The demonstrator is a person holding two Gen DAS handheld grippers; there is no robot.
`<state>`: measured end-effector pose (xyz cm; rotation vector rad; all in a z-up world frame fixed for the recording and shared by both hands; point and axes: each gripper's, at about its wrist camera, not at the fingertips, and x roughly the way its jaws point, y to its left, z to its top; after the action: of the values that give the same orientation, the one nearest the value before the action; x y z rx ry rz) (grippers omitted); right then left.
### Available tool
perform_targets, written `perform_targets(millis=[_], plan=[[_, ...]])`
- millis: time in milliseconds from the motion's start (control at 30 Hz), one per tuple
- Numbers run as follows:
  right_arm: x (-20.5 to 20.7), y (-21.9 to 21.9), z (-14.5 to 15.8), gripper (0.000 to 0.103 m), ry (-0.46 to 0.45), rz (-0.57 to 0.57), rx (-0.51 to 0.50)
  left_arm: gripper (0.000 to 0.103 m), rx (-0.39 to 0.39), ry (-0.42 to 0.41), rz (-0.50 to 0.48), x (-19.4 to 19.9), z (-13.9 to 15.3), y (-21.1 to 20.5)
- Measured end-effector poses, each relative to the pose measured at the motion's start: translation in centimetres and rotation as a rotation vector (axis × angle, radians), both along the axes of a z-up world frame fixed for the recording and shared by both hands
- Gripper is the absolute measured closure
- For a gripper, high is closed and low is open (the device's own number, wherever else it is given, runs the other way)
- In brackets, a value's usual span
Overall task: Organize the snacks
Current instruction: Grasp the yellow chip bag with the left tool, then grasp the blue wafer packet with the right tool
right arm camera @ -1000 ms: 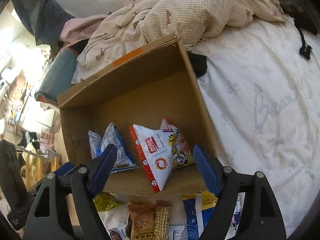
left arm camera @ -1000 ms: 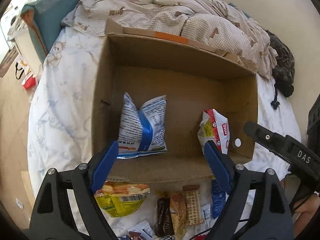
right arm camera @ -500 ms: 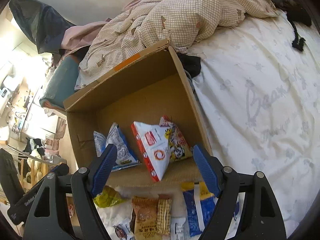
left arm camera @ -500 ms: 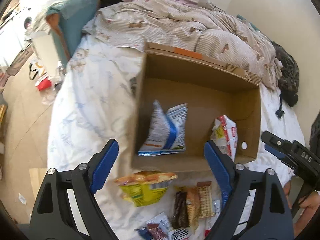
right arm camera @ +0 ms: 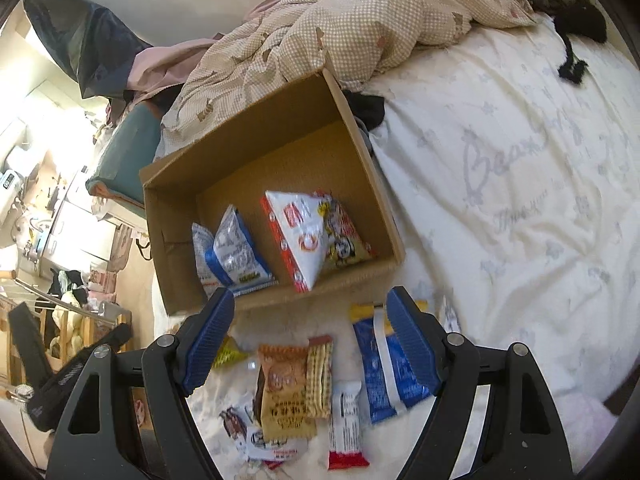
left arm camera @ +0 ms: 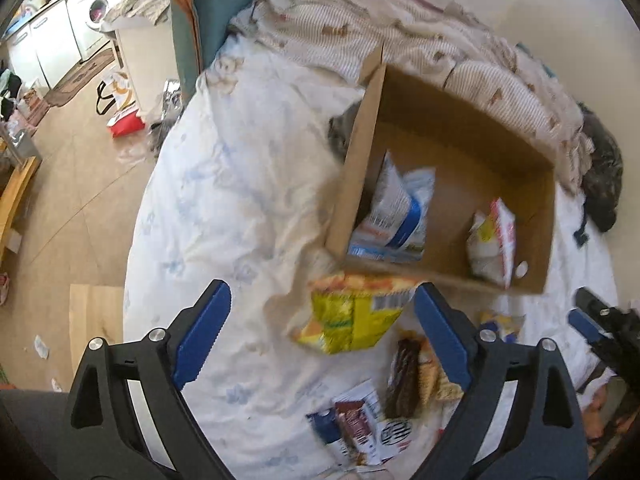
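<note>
fingers (right arm camera: 408, 336) spread, both grippers above snacks (right arm camera: 296, 384)

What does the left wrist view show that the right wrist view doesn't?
Only left: the whole yellow bag just outside the box, between the left gripper's open fingers, and a washing machine. Only right: the blue packet in front of the open right gripper, and a red-ended bar. Both: the box holding a blue-white bag and a red-white bag.
</note>
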<state>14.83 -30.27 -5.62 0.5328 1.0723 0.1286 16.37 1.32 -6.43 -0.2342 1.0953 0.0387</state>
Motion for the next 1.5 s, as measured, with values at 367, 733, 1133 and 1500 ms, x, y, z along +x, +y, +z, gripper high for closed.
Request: perform_targets(millis=[367,733,1133,1500], plan=[[-2.5,-1.8,-0.6,0.017,0.021,-0.006,-0.004,0.01,0.047,0.126,-0.114,1.4,-7.3,-4.6],[-2.3,-3.8,-1.4,0.017,0.05,-0.067,0.018,0.063,0.077,0.136,-0.149,2.4,-8.6,-5.1],[-1.2,-1.4,-3.3,0.017,0.132,-0.002,0.021,0.064,0.034,0.14,-0.18,-1.7,-1.7,-2.1],[0.4,1.4,-8.6,0.024,0.339,0.102,-0.123,0.064,0.044,0.089,-0.152,-3.0,0.5,-0.8]])
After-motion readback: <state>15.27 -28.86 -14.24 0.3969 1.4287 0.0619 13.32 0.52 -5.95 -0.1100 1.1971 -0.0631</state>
